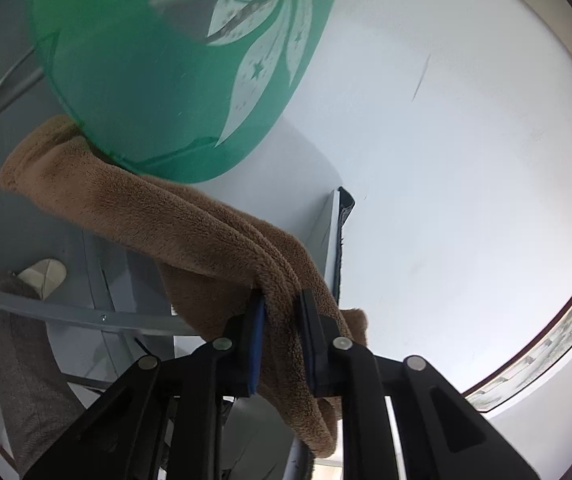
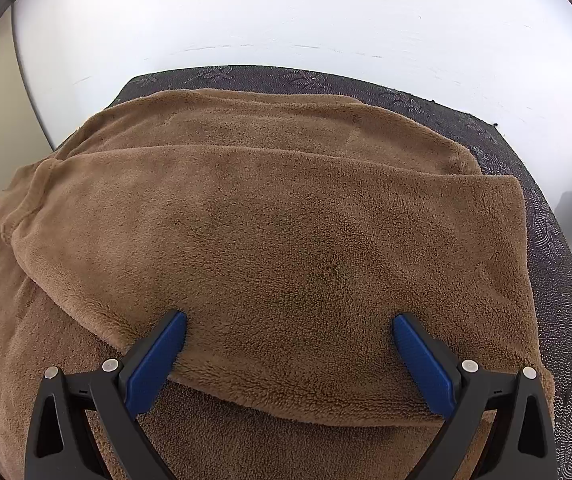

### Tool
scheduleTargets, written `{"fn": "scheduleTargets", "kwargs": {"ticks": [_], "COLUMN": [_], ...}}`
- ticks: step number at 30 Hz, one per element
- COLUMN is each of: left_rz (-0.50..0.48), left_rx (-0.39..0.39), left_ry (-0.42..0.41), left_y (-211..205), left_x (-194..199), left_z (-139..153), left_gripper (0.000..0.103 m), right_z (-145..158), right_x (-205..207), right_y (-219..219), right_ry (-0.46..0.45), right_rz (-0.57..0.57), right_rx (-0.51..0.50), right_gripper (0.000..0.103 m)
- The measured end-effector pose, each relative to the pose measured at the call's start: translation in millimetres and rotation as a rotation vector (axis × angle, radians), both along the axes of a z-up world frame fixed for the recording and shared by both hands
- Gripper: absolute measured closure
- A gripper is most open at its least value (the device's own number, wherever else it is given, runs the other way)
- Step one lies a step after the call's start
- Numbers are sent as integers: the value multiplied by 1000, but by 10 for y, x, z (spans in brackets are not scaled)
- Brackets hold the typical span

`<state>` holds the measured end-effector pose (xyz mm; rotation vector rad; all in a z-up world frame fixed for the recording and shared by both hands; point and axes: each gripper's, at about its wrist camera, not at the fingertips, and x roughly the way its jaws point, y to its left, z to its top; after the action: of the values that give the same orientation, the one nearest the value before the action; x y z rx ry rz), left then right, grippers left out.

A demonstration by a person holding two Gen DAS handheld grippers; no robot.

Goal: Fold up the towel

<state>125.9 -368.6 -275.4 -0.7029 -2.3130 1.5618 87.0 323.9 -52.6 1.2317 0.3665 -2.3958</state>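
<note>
A brown fleece towel (image 2: 270, 240) lies spread over a dark patterned mat (image 2: 557, 280) on a surface against a white wall (image 2: 286, 12), one layer already doubled over another so that a folded edge runs across the right wrist view from side to side. The right gripper (image 2: 289, 332) hovers directly above that upper layer, its blue-padded fingers (image 2: 154, 364) spread wide and gripping nothing, the near hem of the fold lying just beneath them.

The left gripper (image 1: 282, 312) is clamped tight on a bunched, multi-layered edge of the same towel, which trails away from its jaws up and to the left, sagging toward a translucent green plastic basin (image 1: 158, 80) printed with a white flower. That camera is tipped toward the wall, with a grey metal frame (image 1: 86, 312) below.

The towel's long axis appears to run crosswise to the right gripper, with the held corner off at its left end. The left hand therefore has the cloth; the right is nearest the flat fold. Whether the lifted end is being carried over for a further fold or is about to be laid down cannot be settled from this moment.
</note>
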Motion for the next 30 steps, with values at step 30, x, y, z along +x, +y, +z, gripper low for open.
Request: {"fn": "scheduleTargets", "kwargs": {"ticks": [30], "left_rz": [-1008], "left_rx": [-2071], "left_ry": [579], "left_y": [3555], "left_x": [167], "left_z": [2705], "left_gripper": [76], "right_z": [-8], "right_x": [-8], "right_y": [32], "right_ry": [-9], "right_rz": [5], "right_rx": [-14], "right_gripper": [0]}}
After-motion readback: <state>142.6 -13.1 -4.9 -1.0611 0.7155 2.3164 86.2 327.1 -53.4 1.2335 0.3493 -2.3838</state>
